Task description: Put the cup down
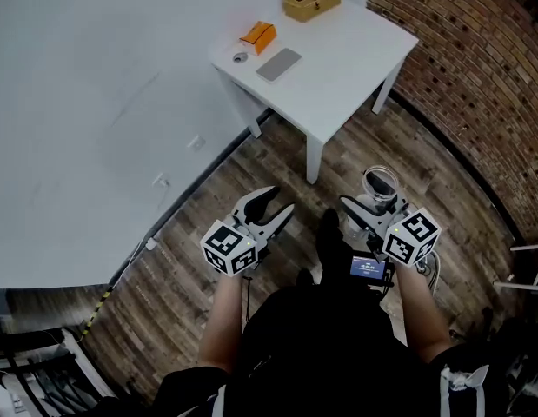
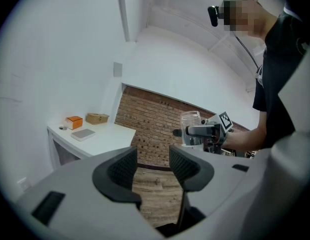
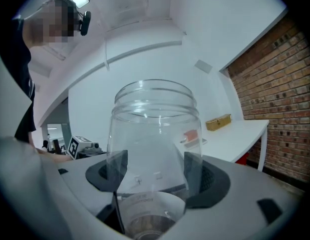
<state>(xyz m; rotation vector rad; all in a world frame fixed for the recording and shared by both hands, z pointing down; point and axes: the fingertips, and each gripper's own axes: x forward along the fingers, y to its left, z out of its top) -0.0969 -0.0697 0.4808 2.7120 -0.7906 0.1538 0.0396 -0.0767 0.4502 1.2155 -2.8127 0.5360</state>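
**Cup gripped upright, table well ahead**

A clear cup (image 3: 155, 134) is gripped low on its body by the right tool (image 1: 373, 205), whose jaws are set partly apart and pressed against its two sides. The cup is kept upright, mouth up, so its long axis is vertical and crosses the line of the jaws. It is carried in the air above the wooden floor (image 1: 251, 168), not over any surface that could take it.

The left tool (image 2: 153, 166) is held beside it with its jaws parted and nothing between them.

The white table (image 1: 338, 68) is seen ahead of both tools and well apart from the cup, with its near corner pointing toward the person. An orange box (image 1: 258, 35) and a yellow box (image 1: 312, 1) are set along its far side, while the near part is left bare. A forward carry by the right tool, with the cup's axis kept vertical, is judged to be what the put-down calls for.
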